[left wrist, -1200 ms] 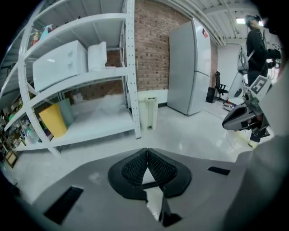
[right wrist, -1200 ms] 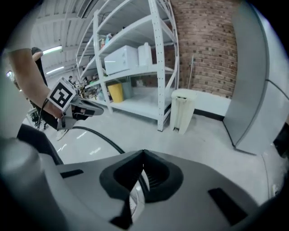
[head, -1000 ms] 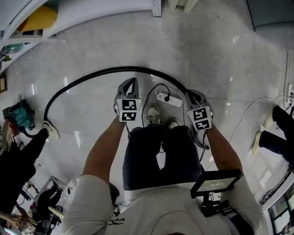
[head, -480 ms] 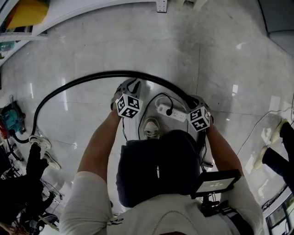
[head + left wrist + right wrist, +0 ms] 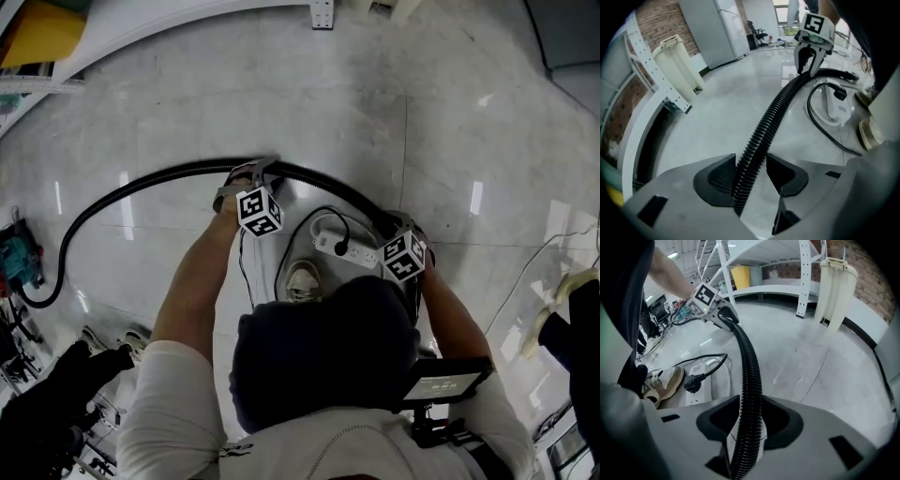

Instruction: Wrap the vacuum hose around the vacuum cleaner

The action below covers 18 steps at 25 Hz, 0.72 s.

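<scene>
Bending low over a pale, glossy floor, the person has both grippers down at a black ribbed vacuum hose, which runs across the floor in a long arc. The left gripper sits at the top of that arc. The right gripper is further along it, towards the right side of the head view.

In the left gripper view the vacuum hose passes straight between the two pads. It leans against the pad on the picture's left, with a clear gap to the other pad. These jaws have just been opening and now stand wide apart, so nothing is clamped.

In the right gripper view the vacuum hose runs up the middle of the gap. These jaws have also just been opening, though they are parted less widely. The pads flank the ribs closely, slivers of floor show beside the hose, and the pads do not press on it.

Between the two grippers, nearer the person, lie a white power strip with a black cable looping from it, and a shoe just beside it.

From the left gripper the hose sweeps away to the left edge of the head view. There it curls round next to a teal object that is only partly in view.
</scene>
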Available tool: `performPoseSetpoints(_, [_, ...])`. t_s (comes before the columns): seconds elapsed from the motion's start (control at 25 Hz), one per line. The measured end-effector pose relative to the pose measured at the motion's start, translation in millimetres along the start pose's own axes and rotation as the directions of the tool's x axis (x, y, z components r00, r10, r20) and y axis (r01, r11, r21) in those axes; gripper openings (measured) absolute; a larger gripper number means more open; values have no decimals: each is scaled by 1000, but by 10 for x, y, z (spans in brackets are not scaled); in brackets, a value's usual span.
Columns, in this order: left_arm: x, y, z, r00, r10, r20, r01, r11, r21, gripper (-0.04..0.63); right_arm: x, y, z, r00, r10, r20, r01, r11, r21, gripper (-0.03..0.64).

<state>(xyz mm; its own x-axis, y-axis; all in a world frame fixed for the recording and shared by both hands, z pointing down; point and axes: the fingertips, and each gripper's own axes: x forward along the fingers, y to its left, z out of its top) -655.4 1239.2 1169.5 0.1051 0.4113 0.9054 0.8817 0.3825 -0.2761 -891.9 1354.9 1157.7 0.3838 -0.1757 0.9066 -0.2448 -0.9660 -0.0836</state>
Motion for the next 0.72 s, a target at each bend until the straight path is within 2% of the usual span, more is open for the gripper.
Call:
performPoseSetpoints(0.08, [58, 16, -27, 1000, -17, -11, 17, 999, 33, 198, 10, 22, -16, 1000, 12, -12, -12, 1000, -2, 139])
performPoseSetpoints(0.32, [109, 25, -110, 997, -77, -4, 77, 996, 36, 216, 201, -21, -201, 996, -31, -78, 27, 999, -45, 161])
performPoseSetpoints(0.48, [111, 45, -98, 998, -70, 1, 70, 997, 26, 216, 233, -44, -222, 993, -52, -108, 47, 998, -40, 163])
performPoseSetpoints(0.6, [110, 56, -96, 999, -53, -7, 53, 998, 16, 216, 158, -120, -171, 993, -78, -86, 76, 997, -36, 169])
performPoseSetpoints(0.72, [98, 72, -94, 999, -40, -10, 40, 999, -14, 213, -17, -250, -45, 991, -133, -33, 130, 989, -77, 167])
